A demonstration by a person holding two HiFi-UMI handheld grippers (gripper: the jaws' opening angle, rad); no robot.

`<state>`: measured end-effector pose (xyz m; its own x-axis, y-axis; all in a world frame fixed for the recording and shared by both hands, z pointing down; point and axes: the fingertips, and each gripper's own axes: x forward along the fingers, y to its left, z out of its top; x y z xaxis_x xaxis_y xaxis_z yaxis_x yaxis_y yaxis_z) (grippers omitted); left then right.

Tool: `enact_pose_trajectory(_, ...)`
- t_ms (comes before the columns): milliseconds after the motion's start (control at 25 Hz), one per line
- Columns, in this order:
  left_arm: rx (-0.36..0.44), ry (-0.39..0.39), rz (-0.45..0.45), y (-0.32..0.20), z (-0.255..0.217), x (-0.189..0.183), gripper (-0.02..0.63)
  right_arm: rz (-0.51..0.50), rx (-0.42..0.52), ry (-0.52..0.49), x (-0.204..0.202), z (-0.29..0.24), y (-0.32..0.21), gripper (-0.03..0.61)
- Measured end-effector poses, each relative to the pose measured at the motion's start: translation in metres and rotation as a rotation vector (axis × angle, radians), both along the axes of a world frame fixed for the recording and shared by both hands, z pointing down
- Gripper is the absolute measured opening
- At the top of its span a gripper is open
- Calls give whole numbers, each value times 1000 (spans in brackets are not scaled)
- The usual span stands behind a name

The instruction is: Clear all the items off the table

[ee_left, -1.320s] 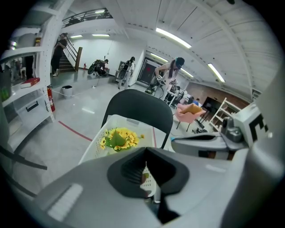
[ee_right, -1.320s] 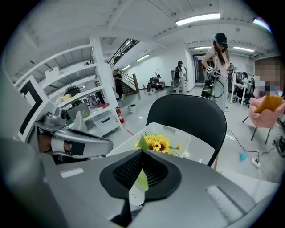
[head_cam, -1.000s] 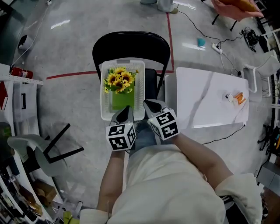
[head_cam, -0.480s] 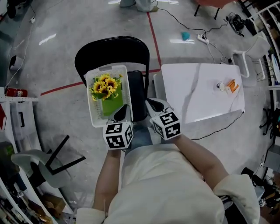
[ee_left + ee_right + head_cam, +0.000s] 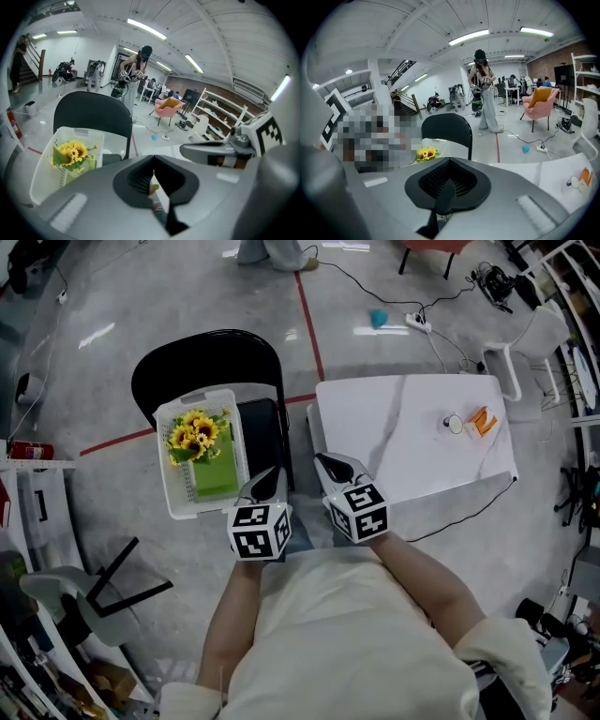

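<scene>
Both pairs of fingers are pressed together with nothing in either. The left gripper (image 5: 267,486) and right gripper (image 5: 330,467) hang close to the body, between the chair (image 5: 202,357) and the table (image 5: 394,427). Left on the table are a small orange item (image 5: 483,420) and, just beside it, a small round white thing (image 5: 454,424); both are too small to identify. They sit at the far right corner, near the edge. Risk, as judged: the pair is small and crowded, so fingers arriving shut or badly spread could shove one off onto the floor, or take one and knock the other. Second risk: the white basket (image 5: 169,479) holding sunflowers (image 5: 192,435) seems to overhang the chair seat, so a careless drop might tip it. Both items lie well apart from the fingers, beyond and to the right of the right gripper, across most of the tabletop.
</scene>
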<state>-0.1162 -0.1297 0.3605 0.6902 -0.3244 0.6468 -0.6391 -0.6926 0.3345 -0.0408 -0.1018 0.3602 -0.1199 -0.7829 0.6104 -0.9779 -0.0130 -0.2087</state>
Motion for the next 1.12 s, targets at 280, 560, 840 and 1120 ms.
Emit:
enact_pose_trajectory(280,3,0,73,40,-3,70,9,62,19,-1,65,-6,36,-2)
enact_pose_trajectory(560,8,-5,153,73,-4,133,9,136,19,5,126,-1,78,-3)
enact_pose_trajectory(840,3,-15,228,105,-1,187,8,257,12,-10,190,4,120,-2)
enact_pose_trajectory(1120,3,-20,312,141,4,246,8,327,16,37,248,8,161,-2)
